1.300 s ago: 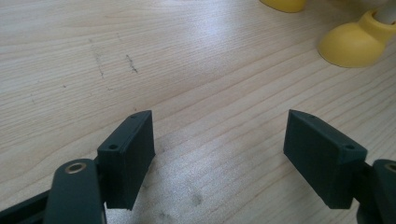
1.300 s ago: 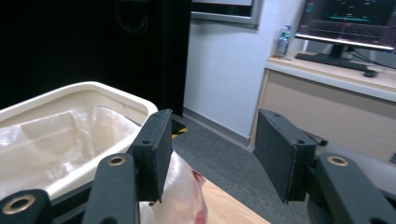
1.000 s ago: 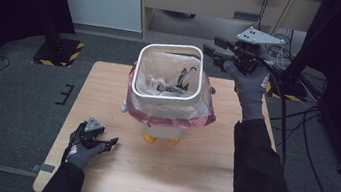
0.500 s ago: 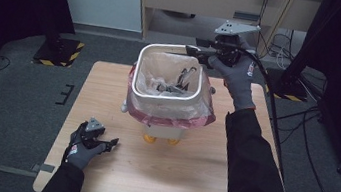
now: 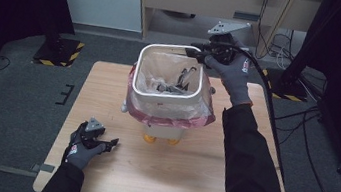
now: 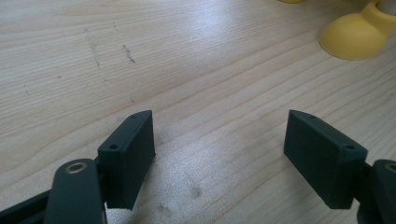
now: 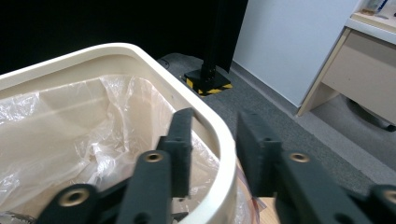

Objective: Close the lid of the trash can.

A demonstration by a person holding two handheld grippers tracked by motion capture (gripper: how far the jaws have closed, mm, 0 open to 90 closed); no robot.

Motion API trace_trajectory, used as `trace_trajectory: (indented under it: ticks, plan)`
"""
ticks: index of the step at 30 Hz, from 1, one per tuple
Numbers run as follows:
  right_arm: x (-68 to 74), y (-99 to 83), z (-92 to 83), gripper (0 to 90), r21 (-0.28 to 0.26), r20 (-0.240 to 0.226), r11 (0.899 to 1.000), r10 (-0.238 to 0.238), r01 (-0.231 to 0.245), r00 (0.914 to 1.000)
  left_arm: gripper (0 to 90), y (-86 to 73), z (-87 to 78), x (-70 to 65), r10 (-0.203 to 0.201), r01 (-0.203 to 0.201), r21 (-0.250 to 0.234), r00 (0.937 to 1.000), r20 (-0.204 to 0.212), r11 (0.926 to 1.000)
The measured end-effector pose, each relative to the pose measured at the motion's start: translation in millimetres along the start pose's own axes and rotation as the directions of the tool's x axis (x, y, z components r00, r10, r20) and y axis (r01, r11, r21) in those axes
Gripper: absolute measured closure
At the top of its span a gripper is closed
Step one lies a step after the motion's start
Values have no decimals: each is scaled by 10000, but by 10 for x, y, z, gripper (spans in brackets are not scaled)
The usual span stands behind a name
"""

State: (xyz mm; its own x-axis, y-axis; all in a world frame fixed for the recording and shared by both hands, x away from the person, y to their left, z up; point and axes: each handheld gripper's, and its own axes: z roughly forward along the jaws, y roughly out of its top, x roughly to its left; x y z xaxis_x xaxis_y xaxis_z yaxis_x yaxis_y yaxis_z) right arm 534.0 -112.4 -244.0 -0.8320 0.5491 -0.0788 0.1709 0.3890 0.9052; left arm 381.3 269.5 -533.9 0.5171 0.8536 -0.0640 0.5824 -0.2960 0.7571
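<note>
Bin rim point(image 5: 172, 50) sits atop the bin mid-table; the right gripper point(image 7: 210, 140) has moved in to its far corner, jaws just closing astride it, not yet clamped—lifting looks next.

The high view looks down over the light wooden table point(image 5: 108, 92); the right gripper view closely shares its cream plastic bin rim point(image 5: 201, 80) point(image 7: 219, 140).

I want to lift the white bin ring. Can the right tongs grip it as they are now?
Probably yes: the right tongs have been closing and already straddle the white ring, one jaw inside, one outside, nothing between.
</note>
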Motion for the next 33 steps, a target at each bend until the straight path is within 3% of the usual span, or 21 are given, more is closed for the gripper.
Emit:
trace_trajectory:
  ticks: [7, 12, 14, 17, 21, 24, 27, 28, 29, 30, 31, 33]
  plan:
    - [-30, -17, -1, 729, 217, -114, 9995, 248, -245, 9996, 240, -1, -1, -1, 10, -10, -1, 10000, 3, 10000]
    - [-74, -32, -47, 770, -217, -615, 9979, 600, -614, 9963, 249, -1, -2, -1, -2, 2, -16, 10000, 23, 10000]
    - [-97, -43, -57, 775, -205, -405, 9981, 565, -574, 9976, 256, 0, -7, 1, -109, 111, -120, 9999, 109, 9999]
    - [-148, -82, -31, 777, 161, -490, 9985, 536, -529, 9974, 278, 28, -53, 8, -214, 222, -509, 9997, 145, 9985]
    - [-165, -121, -11, 779, 111, -877, 9991, 424, -416, 9952, 280, 104, -162, 26, -398, 420, -1259, 9990, 201, 9912]
    - [-198, -109, -23, 779, 16, -1068, 9995, 306, -306, 9938, 280, 186, -307, 66, -704, 746, -2111, 9971, 274, 9746]
    - [-248, -102, -50, 778, 91, -1042, 9996, 260, -252, 9942, 280, 269, -474, 115, -995, 1065, -2981, 9943, 386, 9486]
    - [-248, -102, -50, 778, 91, -1042, 9996, 260, -252, 9942, 280, 269, -474, 115, -995, 1065, -2981, 9943, 386, 9486]
    - [-271, -98, -76, 778, 65, -1078, 9997, 259, -254, 9938, 280, 328, -583, 142, -1028, 1085, -3423, 9941, 347, 9333]
    - [-271, -98, -76, 778, 65, -1078, 9997, 259, -254, 9938, 280, 328, -583, 142, -1028, 1085, -3423, 9941, 347, 9333]
    - [-280, -95, -94, 778, 62, -1125, 9997, 222, -216, 9934, 280, 400, -693, 156, -1047, 1113, -3878, 9938, 382, 9150]
    - [-286, -95, -103, 777, 161, -1120, 9998, 132, -115, 9936, 279, 496, -820, 156, -1009, 1095, -4395, 9940, 429, 8915]
